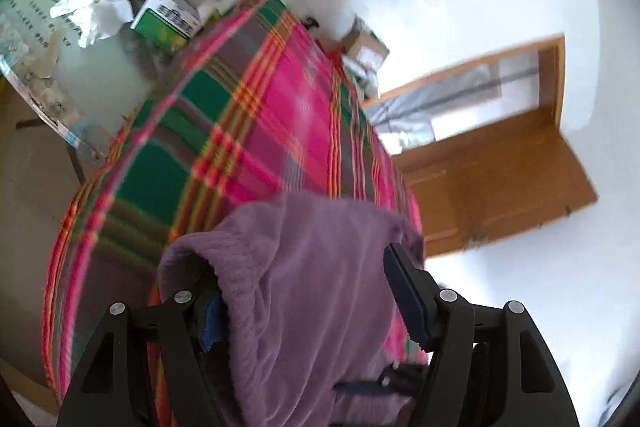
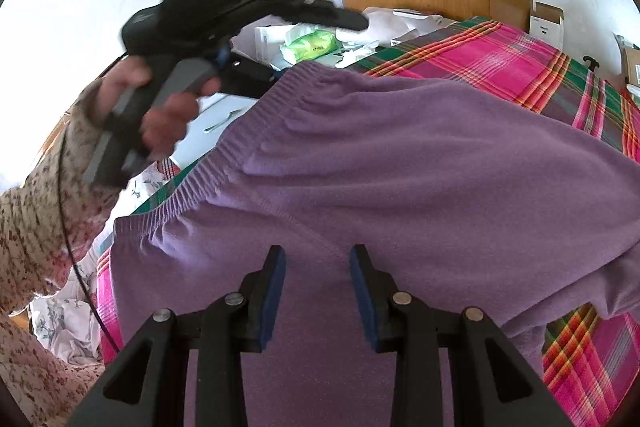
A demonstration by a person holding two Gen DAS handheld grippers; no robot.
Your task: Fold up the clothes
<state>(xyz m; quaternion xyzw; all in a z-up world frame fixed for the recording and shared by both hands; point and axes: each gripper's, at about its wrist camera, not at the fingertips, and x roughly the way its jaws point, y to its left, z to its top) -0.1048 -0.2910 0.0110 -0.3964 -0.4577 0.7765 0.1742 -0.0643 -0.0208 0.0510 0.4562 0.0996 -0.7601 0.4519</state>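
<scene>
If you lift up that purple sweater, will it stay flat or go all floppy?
Probably floppy: the purple sweater already droops in soft folds over the left gripper. It looks light, knitted and fuzzy, so likely not slippery. It shouldn't roll or break on the plaid cloth.

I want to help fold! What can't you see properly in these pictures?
- Left wrist view: the purple garment drapes over the left gripper, hiding whether it pinches the cloth.
- Right wrist view: the garment's lower part is cut off by the edge, behind the right gripper.
- Left wrist view: the boxes are blurred, print unreadable.

Matt purple knit garment (image 2: 400, 163)
</scene>
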